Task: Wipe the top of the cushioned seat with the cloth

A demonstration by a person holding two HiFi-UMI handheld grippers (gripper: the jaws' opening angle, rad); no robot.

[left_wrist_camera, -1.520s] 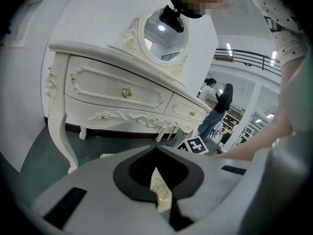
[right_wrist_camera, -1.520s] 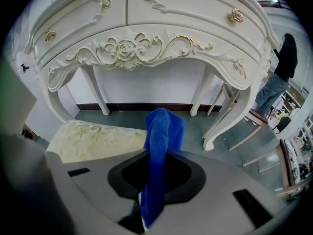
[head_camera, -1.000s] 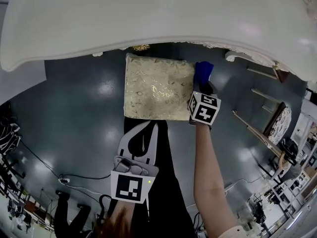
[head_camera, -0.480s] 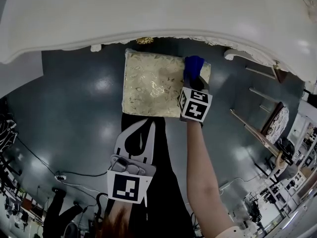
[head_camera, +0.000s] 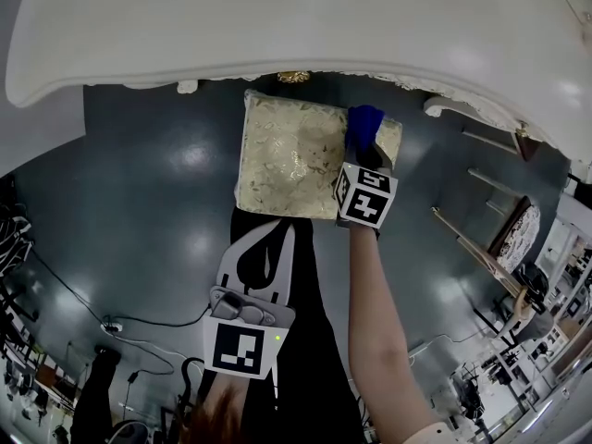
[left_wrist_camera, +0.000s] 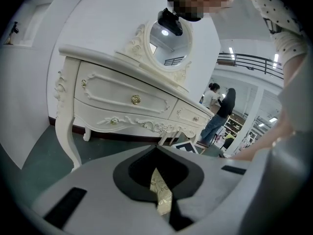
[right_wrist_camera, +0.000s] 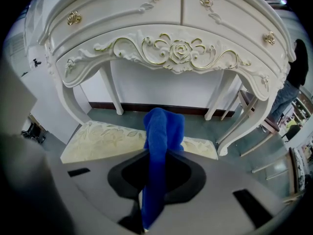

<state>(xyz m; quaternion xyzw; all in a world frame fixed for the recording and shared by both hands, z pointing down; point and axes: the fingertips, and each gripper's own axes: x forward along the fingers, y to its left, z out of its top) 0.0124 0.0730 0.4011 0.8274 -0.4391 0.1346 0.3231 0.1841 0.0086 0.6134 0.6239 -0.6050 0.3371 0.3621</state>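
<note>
Room as I see it on the feed: white walls [left_wrist_camera: 98, 13] and a dark grey-green floor [head_camera: 157, 183], glossy, with pale patches of reflected light.

Item one: a cream dressing table [right_wrist_camera: 176, 48] with curved legs, carved gilt scrollwork, gold drawer knobs [left_wrist_camera: 135, 100] and an oval mirror [left_wrist_camera: 168, 35] on top.

Black cables [head_camera: 148, 327] trail over the floor at lower left. At right I note a pale chair [head_camera: 518, 229] with patterned upholstery. Beyond it, two people [left_wrist_camera: 220, 114] stand below a railed upper level [left_wrist_camera: 249, 60] — ceiling lamps lit.
</note>
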